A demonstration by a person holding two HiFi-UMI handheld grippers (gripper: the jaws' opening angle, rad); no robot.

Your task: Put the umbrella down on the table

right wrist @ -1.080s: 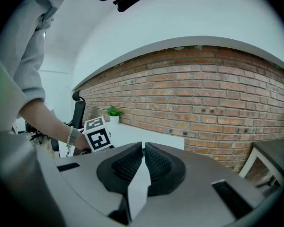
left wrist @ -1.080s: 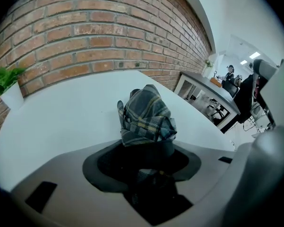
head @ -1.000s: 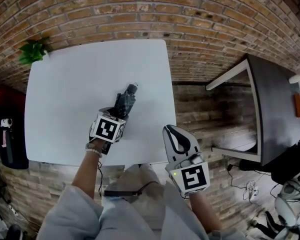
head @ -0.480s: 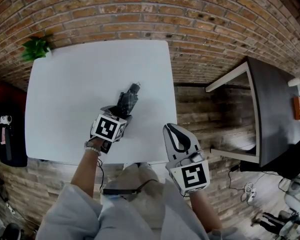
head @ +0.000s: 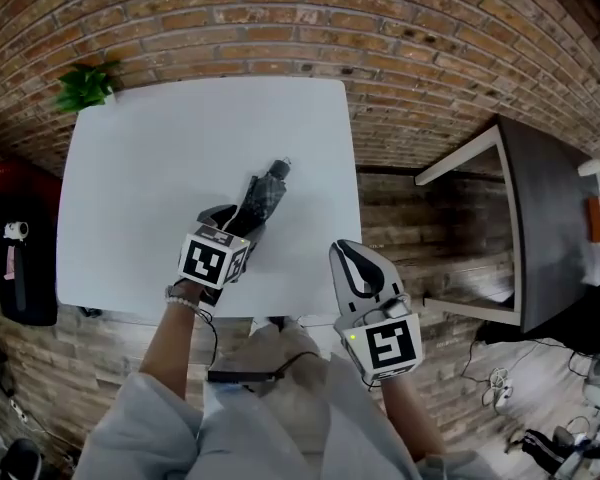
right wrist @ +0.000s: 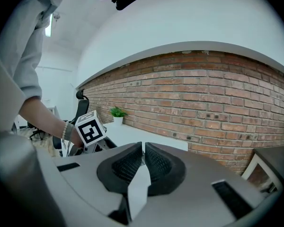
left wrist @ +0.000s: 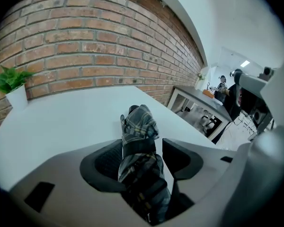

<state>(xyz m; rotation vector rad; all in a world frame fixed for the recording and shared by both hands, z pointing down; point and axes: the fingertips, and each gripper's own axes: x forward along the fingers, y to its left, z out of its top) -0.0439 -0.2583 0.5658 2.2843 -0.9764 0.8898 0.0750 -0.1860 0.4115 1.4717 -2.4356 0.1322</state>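
A folded dark plaid umbrella [head: 266,195] lies on the white table [head: 150,148], its tip pointing toward the far right corner. My left gripper [head: 237,224] hovers over its near end, jaws open. In the left gripper view the umbrella [left wrist: 139,125] runs between the pads, with a clear gap beside the right pad. My right gripper [head: 349,259] hangs shut off the table's front right corner, over the person's lap. In the right gripper view, the right gripper [right wrist: 143,148] has its pads together with nothing held.
A small potted plant [head: 88,86] stands at the table's far left corner, against the brick wall. A dark table [head: 550,208] stands to the right across a strip of floor. A black object [head: 20,268] sits left of the table.
My left gripper has lifted and drawn back toward the person, so more of the umbrella shows lying on the table. The right gripper has stayed put.
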